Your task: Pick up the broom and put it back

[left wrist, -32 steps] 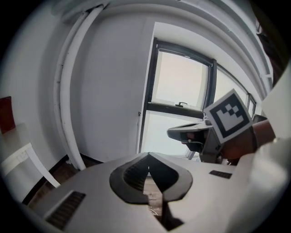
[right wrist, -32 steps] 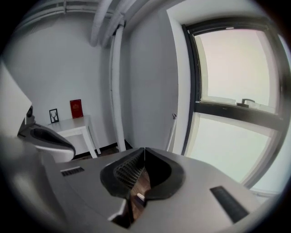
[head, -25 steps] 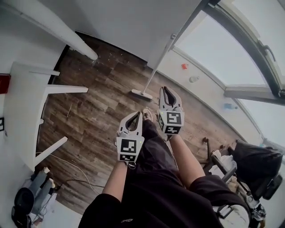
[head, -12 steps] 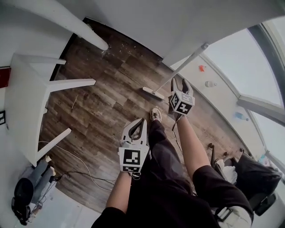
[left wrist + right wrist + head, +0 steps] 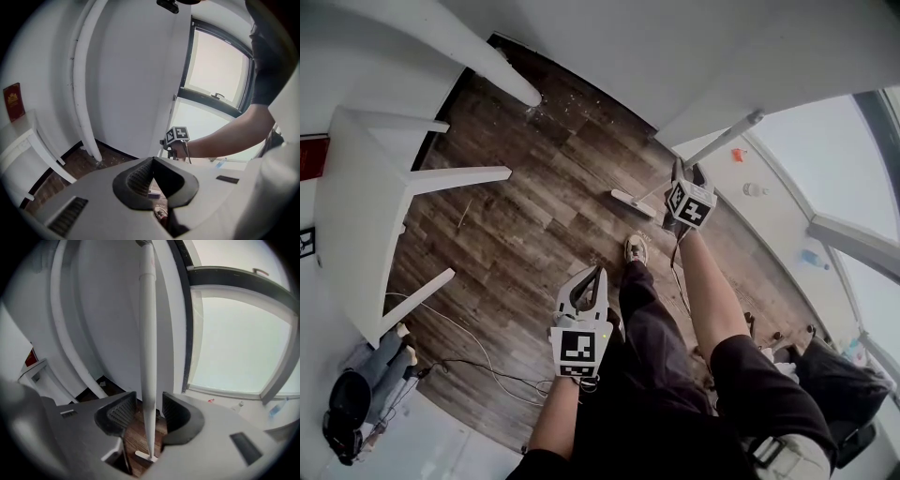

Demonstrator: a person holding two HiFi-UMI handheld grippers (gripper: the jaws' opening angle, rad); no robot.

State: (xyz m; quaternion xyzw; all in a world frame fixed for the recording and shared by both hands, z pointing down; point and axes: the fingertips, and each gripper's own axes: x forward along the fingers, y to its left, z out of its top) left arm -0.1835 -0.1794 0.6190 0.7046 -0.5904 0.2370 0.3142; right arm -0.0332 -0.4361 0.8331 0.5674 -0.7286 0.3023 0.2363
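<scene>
The broom leans against the white wall, its white handle (image 5: 712, 145) slanting up to the right and its flat head (image 5: 633, 202) on the wood floor. My right gripper (image 5: 687, 171) is open around the lower handle. In the right gripper view the handle (image 5: 149, 357) runs upright between the two pads (image 5: 123, 414) with a thin gap on each side, and the head (image 5: 146, 456) shows below. My left gripper (image 5: 598, 270) hangs shut and empty over the floor near the person's leg, its tips meeting (image 5: 152, 161).
A white table (image 5: 356, 206) stands at the left, with a slanted white pipe (image 5: 459, 47) behind it. Crumbs (image 5: 553, 103) lie by the wall. Cables (image 5: 459, 347) and a bag (image 5: 356, 412) sit at the lower left. A window (image 5: 825, 169) with small bottles (image 5: 757, 189) is on the right.
My right gripper has reached out from in front of the body to the broom handle and now straddles it with open jaws. My left gripper has sunk a little towards the body.
</scene>
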